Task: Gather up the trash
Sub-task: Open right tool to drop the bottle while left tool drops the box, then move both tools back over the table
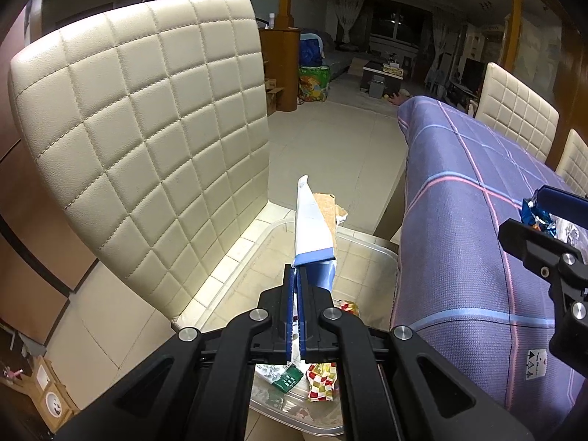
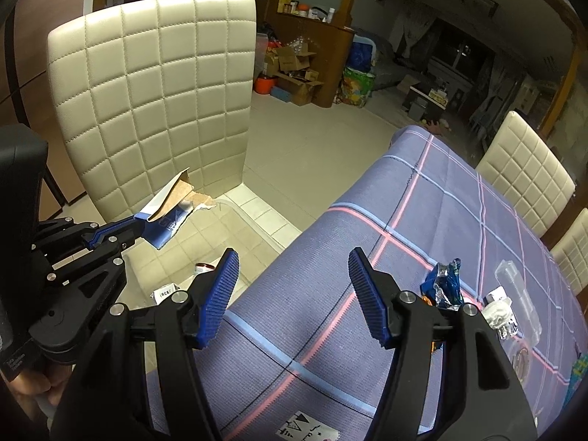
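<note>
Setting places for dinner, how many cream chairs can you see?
3: one chair behind the clear bin, two along the table's far side. Others may be hidden.

Both wrist views angle downward from close range; left over the clear bin (image 1: pixel 367 253), right over the bench (image 2: pixel 367 257); shared: the cream chair (image 1: pixel 147 139).

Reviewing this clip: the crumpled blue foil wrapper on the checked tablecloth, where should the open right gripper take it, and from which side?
Probably by its upstanding crumpled top: the blue foil wrapper rises off the tablecloth in a narrow ridge. Bring the right gripper down from above, shifted right, pads on either side.
</note>
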`<state>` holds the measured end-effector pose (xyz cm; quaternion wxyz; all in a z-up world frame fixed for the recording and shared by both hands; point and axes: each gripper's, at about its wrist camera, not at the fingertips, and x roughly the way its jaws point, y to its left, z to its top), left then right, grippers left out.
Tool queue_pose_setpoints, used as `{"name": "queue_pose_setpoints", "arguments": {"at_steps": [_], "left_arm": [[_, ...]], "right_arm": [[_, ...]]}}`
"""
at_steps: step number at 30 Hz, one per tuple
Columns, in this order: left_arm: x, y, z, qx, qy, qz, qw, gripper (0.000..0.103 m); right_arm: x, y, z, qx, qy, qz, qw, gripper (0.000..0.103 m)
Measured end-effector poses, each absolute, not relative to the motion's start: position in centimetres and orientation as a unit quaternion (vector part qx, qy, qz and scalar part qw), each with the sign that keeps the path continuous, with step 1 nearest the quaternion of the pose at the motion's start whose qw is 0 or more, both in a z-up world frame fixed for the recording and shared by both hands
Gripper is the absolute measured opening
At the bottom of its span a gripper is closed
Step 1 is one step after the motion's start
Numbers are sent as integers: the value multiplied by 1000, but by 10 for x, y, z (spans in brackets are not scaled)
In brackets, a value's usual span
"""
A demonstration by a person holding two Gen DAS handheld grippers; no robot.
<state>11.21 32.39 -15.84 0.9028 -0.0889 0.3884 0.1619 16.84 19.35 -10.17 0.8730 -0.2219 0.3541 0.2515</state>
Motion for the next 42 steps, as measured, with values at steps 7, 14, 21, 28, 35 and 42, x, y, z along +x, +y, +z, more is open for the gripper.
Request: {"name": "queue_pose_setpoints", "arguments": {"at_steps": [7,14,21,28,35,42], "left_arm": [[118,317,-160,-69,395,164,901,4],[125,317,-167,-87,426,159,887,4],[122,308,-164,-76,419,158,891,4],[109,295,-155,-91,376,105,916,4],[101,270,-137,-97,362,80,924,1],[108,219,-119,-70,367,60,926,2]], "right_arm": [[171,187,-103,-220,358,245,873,63],[171,177,-100,-214,358,237,877,63],[169,165,-98,-206,363,231,879,63],[159,144,-91,-195,358,222,886,63],[150,98,-97,-180,373,189,890,63],[145,30,-94,-138,378,147,904,63]]}}
